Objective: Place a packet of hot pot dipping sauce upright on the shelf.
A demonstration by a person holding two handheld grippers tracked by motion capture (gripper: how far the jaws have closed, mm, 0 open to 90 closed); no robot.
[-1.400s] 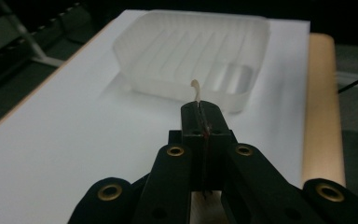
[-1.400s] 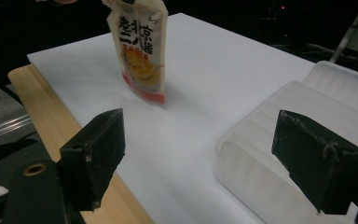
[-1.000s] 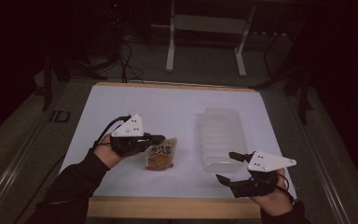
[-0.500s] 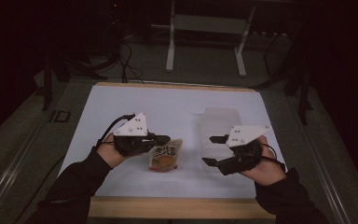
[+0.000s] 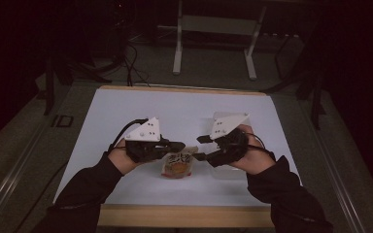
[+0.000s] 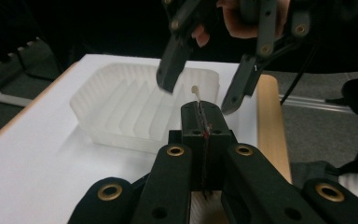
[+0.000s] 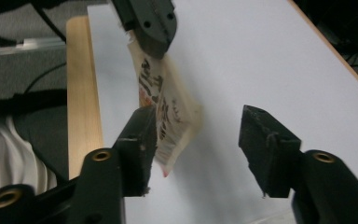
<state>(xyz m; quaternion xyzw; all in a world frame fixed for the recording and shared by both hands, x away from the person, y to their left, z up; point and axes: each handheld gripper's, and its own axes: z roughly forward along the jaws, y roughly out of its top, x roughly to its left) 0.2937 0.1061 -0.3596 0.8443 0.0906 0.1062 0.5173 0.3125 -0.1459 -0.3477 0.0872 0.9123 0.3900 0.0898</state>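
A white, matte rectangular table with a pale wood front edge fills the middle of the high view. A clear, ribbed plastic tray, shallow and round-cornered, lies at centre left of the left gripper view. At lower centre of the high view hangs a small crinkled packet, glossy film printed orange and black. The left gripper, black with brass rivets, is clamped tight on the packet's top edge. The right gripper, right of centre, has its jaws apart and has just been closing; the packet's lower corner sits between them, beside one blocky, rough pad.
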